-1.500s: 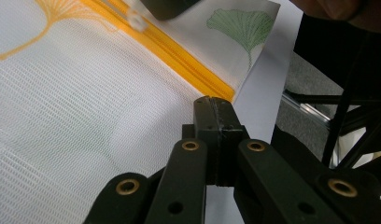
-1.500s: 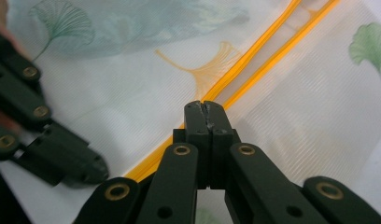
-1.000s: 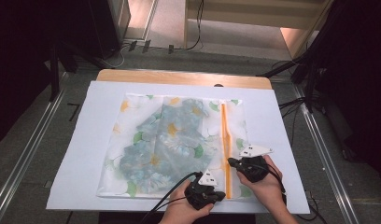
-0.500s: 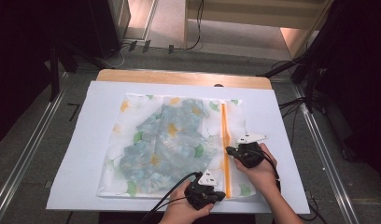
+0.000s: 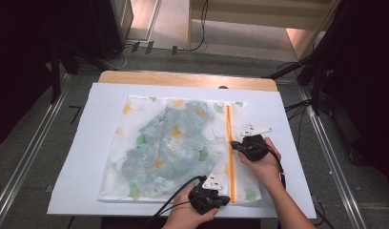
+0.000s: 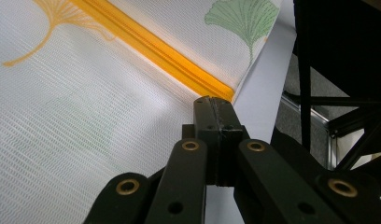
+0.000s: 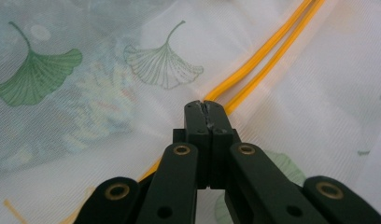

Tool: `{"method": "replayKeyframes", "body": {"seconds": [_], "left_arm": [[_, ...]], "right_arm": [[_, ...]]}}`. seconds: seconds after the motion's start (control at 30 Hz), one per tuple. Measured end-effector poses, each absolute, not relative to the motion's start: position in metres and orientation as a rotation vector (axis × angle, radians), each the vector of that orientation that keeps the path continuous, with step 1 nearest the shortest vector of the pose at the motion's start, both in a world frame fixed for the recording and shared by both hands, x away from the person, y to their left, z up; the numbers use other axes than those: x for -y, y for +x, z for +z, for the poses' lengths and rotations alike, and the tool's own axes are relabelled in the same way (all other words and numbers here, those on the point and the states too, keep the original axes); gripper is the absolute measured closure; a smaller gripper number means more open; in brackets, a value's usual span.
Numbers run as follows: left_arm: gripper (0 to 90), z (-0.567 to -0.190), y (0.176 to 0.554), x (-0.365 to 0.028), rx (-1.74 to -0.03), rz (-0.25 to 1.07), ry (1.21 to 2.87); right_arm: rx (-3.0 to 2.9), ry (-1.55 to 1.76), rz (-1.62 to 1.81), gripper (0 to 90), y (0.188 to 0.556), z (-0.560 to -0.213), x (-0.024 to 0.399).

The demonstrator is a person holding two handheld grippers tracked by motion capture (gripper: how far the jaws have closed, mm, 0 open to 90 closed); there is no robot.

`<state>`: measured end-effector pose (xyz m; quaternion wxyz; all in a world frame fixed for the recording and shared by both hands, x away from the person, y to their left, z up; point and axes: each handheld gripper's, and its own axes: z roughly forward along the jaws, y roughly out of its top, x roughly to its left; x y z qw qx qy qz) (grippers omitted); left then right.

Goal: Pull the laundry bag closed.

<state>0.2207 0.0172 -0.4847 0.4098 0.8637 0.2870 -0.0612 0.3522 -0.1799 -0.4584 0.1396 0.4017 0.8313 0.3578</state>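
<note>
A white sheet covers most of the wooden table, and on it lies a flat mesh laundry bag printed with ginkgo leaves, a blue-green patterned cloth visible inside through the mesh. The bag sits roughly in the middle of the sheet, its orange zipper running along the side nearest the person's right hand.

Judging by the zipper, the work is a zip run and it looks about half done. In the right gripper view the two orange rows stand apart beyond the tips and merge under them, so the stretch ahead is open, while in the left gripper view the zipper reads as one joined band down to its end at the bag's corner. The far half remains.

The right gripper sits on the zipper about midway along, jaws clenched; they seem to pinch the slider, though the tips hide it. The left gripper rests at the near corner with jaws pressed together at the zipper's end, apparently pinning the bag; whether mesh is caught between them cannot be told.

Nothing on the sheet blocks the path. The bulge of cloth beside the zipper could pucker the mesh. Cables trail off the near edge, and dark stands flank the table.
</note>
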Motion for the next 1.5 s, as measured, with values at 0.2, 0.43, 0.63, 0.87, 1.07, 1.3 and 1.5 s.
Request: {"method": "replayKeyframes", "body": {"seconds": [0.2,0.43,0.63,0.87,1.07,1.3,1.5], "left_arm": [[90.0,-0.485,0.221,-0.017,-0.724,-0.158,2.176],[90.0,-0.485,0.221,-0.018,-0.720,-0.156,2.177],[90.0,-0.485,0.221,-0.018,-0.719,-0.158,2.177],[90.0,-0.485,0.221,-0.018,-0.719,-0.159,2.179],[90.0,-0.485,0.220,-0.018,-0.720,-0.156,2.178],[90.0,-0.485,0.221,-0.018,-0.720,-0.160,2.178],[90.0,-0.485,0.221,-0.018,-0.720,-0.159,2.178]], "right_arm": [[-2.407,1.150,1.014,90.0,0.364,-0.457,0.178],[-2.404,1.160,1.002,90.0,0.375,-0.457,0.176],[-2.403,1.177,0.998,90.0,0.384,-0.458,0.176],[-2.398,1.185,0.997,90.0,0.395,-0.459,0.175],[-2.396,1.195,0.988,90.0,0.405,-0.461,0.173],[-2.394,1.216,0.978,90.0,0.419,-0.460,0.172],[-2.386,1.219,0.974,90.0,0.432,-0.460,0.170]]}}
